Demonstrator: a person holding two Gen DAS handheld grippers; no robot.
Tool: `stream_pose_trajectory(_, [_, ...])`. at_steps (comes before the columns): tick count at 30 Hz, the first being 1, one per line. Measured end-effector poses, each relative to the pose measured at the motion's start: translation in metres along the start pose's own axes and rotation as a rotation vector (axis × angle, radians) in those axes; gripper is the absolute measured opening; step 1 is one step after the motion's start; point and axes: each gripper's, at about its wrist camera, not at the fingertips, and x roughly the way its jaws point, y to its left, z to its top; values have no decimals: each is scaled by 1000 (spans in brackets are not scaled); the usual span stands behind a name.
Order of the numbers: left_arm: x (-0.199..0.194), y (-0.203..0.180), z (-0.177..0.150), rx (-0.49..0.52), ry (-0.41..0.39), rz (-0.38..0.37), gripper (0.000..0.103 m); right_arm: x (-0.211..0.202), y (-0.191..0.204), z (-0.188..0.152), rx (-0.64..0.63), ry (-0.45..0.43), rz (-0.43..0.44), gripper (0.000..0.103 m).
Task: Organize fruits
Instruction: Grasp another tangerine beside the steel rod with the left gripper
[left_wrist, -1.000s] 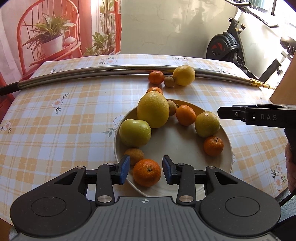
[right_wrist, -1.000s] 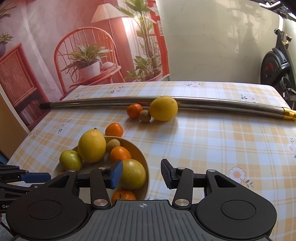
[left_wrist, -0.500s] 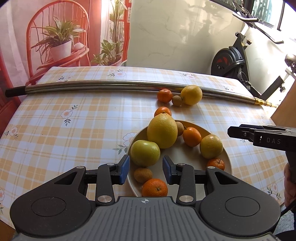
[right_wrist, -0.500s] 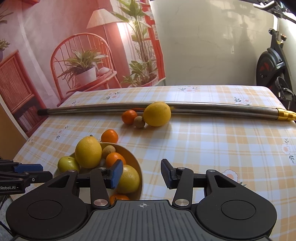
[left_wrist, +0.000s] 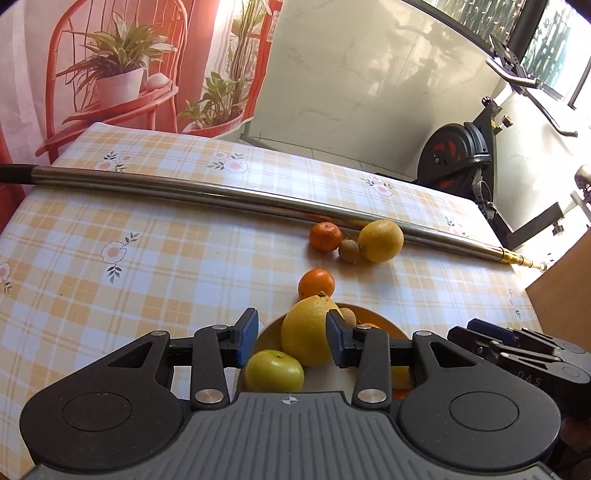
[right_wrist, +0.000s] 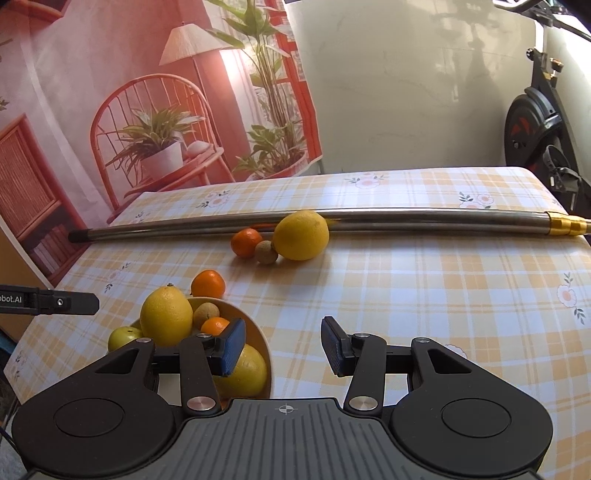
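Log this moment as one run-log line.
left gripper: open, empty | right gripper: open, empty | plate: holds fruit | lemon, kiwi: beside pole

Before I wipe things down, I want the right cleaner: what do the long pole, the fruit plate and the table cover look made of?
Long pole: polished metal, probably steel, with mirror-like reflections and a gold, brass-looking tip. Fruit plate: matte beige, ceramic or a plastic composite; cannot tell which. Table cover: checked floral print with a slight sheen, likely wipeable vinyl, perhaps fabric.

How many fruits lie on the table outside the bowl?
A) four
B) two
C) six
A: a tangerine, a kiwi and a lemon lie by the pole, and one tangerine sits just behind the bowl.
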Motion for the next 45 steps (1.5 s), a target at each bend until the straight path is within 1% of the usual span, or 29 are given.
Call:
stream_pose_trajectory(3, [14,-10,14,16,7,-4,42,2,-4,1,12,1,-4,43])
stream_pose_trajectory(7, [42,-19,30,27,52,-13,42,7,-11,4,25,3,-11,43])
stream_pose_trajectory(9, [59,-23,35,63,74,-4,42,9,-15,6,33,3,-13,43])
stream_pose_trajectory(11, [77,-25,38,95,116,7,42,11,-18,8,41,4,-15,43])
stream_pose_trajectory(15, [103,-25,39,110,188,2,42,18,-27,10,61,9,-20,43])
stream_pose_trajectory(22, [121,-27,42,136,228,-2,42,26,-42,10,98,22,-31,43])
stream_pose_trajectory(25, [126,-28,43,127,242,-16,43,30,-46,10,109,27,-35,43])
stream_pose_trajectory(31, [136,-29,39,133,271,10,42,33,-47,11,112,32,-36,43])
stream_pose_trajectory(35, [134,-26,39,128,253,-3,40,34,-46,11,111,36,-39,43])
stream_pose_trajectory(40, [120,-22,38,128,197,-6,40,35,-44,14,100,41,-41,43])
stream_pose_trajectory(45, [102,-15,41,102,141,-8,40,39,-37,19,43,54,-39,43])
